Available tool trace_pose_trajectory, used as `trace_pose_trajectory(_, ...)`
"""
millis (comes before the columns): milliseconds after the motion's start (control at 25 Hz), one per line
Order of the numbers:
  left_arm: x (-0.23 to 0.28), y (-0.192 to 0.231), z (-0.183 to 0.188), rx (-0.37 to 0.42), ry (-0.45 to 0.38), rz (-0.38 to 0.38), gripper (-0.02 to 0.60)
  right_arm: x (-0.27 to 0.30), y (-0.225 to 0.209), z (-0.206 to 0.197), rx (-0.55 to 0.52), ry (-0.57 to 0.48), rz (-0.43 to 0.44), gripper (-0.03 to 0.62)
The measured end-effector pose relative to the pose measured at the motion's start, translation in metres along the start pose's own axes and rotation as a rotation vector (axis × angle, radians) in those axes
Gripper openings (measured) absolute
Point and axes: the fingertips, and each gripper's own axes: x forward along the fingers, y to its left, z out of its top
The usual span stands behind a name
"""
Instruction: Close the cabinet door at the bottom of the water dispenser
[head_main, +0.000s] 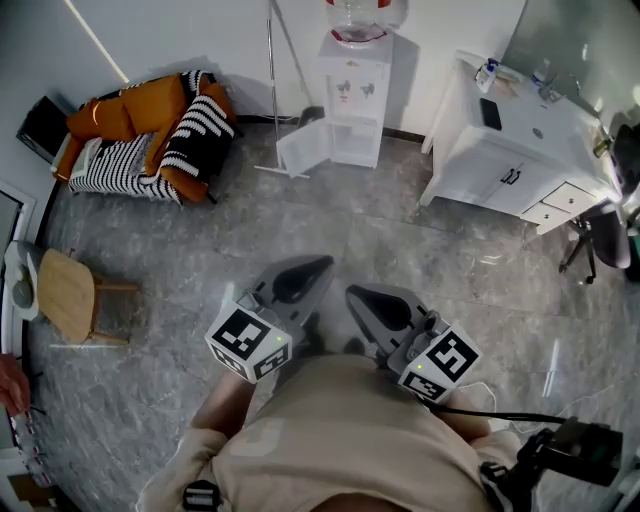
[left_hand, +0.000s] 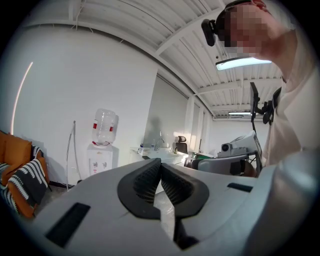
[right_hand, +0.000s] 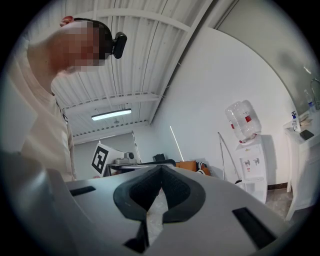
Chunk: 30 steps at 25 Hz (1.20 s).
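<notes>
We hold both tools level in front of us. The left tongs (head_main: 320, 264) are pressed together, their ribbed dark pads meeting at the tip with nothing between them, as the left gripper view shows (left_hand: 160, 163). The right tongs (head_main: 352, 293) are likewise pressed together and empty (right_hand: 160, 169). Each carries a cube with a black-and-white square marker (head_main: 248, 343).

The water dispenser (head_main: 355, 95) stands against the wall well ahead of both tongs, across the grey marbled floor (head_main: 400, 250), roughly in line with the gap between them. It is a slim white unit. An upturned clear bottle (head_main: 365, 15) with a red band sits on top, and two small taps show on its upper front. Its cabinet door (head_main: 303, 148), a plain white panel, stands swung wide open to the left side of the base. The lower compartment lies open, with a shelf inside. The small marks beside the taps are too small to read.

Ahead and to the left of the left tongs sits an orange sofa (head_main: 150, 110) with black-and-white striped covers. Ahead and to the right of the right tongs stands a white table (head_main: 520, 150).
</notes>
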Motion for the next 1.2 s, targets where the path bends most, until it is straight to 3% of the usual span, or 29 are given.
trace_pose_trajectory(280,-0.002,0.050,0.010,-0.014,-0.036,-0.025,-0.008,0.048,-0.016,0.002,-0.021,0.033,-0.032,0.012)
trace_pose_trajectory(720,-0.030,0.170,0.020,-0.071,-0.082,-0.026,-0.008,0.158,-0.031,-0.004,-0.053,0.111,-0.064,0.012)
trace_pose_trajectory(1200,-0.047,0.243,0.022,-0.083,-0.104,-0.070,-0.008,0.229,-0.047,-0.010,-0.061,0.146,-0.138,0.012)
